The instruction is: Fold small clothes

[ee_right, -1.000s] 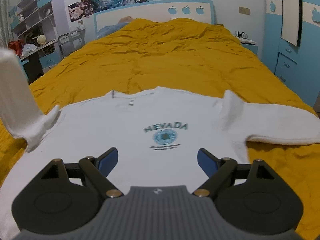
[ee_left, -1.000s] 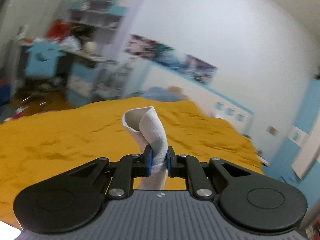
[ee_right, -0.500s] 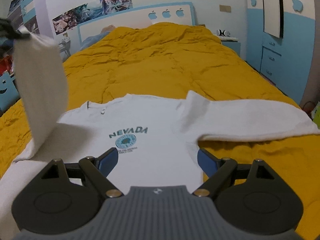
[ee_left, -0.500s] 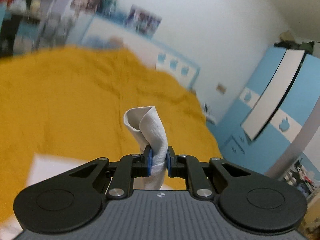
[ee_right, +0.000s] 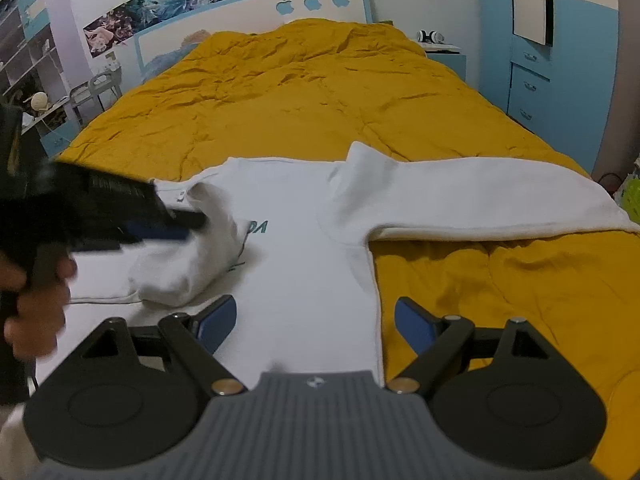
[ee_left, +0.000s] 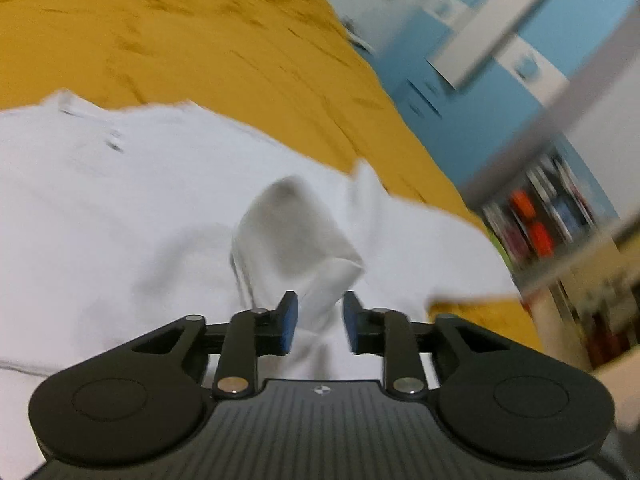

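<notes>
The sweatshirt [ee_right: 304, 256] lies flat on the bed [ee_right: 320, 96], its sleeve [ee_left: 296, 236] folded onto the chest. The left gripper [ee_left: 317, 322] jaws are opening, sleeve cuff between them. Best let the cuff drop flat, then withdraw without dragging it. The right gripper [ee_right: 314, 326] jaws stand apart, empty.

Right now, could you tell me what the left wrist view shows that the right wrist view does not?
Only the left wrist view shows the left claw head-on, jaws opening, the white ribbed cuff loose between them, and a blurred shelf of books. Only the right wrist view shows the open right claw, the headboard with blue apples and the outstretched right sleeve. Both show the white long-sleeved shirt on the mustard-yellow quilt.
</notes>
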Demonstrator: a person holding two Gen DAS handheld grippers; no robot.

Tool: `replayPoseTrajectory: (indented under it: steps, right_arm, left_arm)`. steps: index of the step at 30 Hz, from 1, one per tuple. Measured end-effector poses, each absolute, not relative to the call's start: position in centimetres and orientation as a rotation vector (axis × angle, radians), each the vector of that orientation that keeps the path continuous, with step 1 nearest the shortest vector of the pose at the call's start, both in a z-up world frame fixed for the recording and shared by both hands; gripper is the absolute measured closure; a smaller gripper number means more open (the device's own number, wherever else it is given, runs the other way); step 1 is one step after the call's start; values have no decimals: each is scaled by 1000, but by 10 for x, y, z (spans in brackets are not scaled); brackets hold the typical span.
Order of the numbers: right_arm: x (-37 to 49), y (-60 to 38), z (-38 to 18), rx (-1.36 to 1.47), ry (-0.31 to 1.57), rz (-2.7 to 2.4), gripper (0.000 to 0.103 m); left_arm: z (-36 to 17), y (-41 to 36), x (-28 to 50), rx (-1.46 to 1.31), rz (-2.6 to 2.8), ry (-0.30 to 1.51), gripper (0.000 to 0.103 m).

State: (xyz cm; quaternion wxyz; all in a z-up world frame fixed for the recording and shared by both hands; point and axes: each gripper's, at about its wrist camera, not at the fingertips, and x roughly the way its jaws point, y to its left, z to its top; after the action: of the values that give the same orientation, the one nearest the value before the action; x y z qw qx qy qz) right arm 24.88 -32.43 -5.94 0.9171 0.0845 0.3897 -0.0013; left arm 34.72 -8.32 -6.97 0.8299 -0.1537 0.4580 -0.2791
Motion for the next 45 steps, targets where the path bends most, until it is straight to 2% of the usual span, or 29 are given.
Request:
replayPoseTrajectory:
  steps: [4, 9, 11, 13, 17, 19, 23, 29, 33, 35, 37, 45]
  right_arm:
    - [254, -327, -61, 184, 805, -20, 21]
    - [271, -335, -66, 243, 802, -2, 22]
    - [282, -337, -70, 285, 811, 9, 29]
    - [294, -339, -76, 327, 815, 22, 44]
    - [318, -333, -86, 358, 825, 55, 52]
    - [333, -331, -90, 356, 826, 66, 60]
    - [366, -332, -98, 356, 845, 45, 61]
    - [393, -336, -111, 439, 900, 27, 69]
    - [403, -334, -117, 432, 906, 23, 82]
    - [408, -333, -118, 424, 908, 29, 89]
    - [407, -331, -117, 400, 906, 33, 103]
    - [382, -331, -87, 359, 752, 81, 103]
  left_arm:
    - [-66, -62, 337, -339, -639, 975, 55]
    - [-55, -9, 323, -294, -499, 886, 55]
    - [-54, 21, 322, -283, -385, 856, 55]
    - [-57, 50, 322, -282, -282, 839, 55]
    - [-62, 109, 322, -279, -93, 835, 55]
    - [-66, 129, 323, -304, -38, 827, 55]
    - [-69, 166, 338, -391, 35, 808, 55]
    - [-83, 194, 376, -514, 34, 797, 55]
    - [-107, 203, 404, -550, 69, 827, 54]
    - [-116, 205, 410, -572, 61, 826, 64]
    - [-122, 206, 412, -592, 29, 811, 99]
    - [-97, 223, 381, -656, 4, 630, 100]
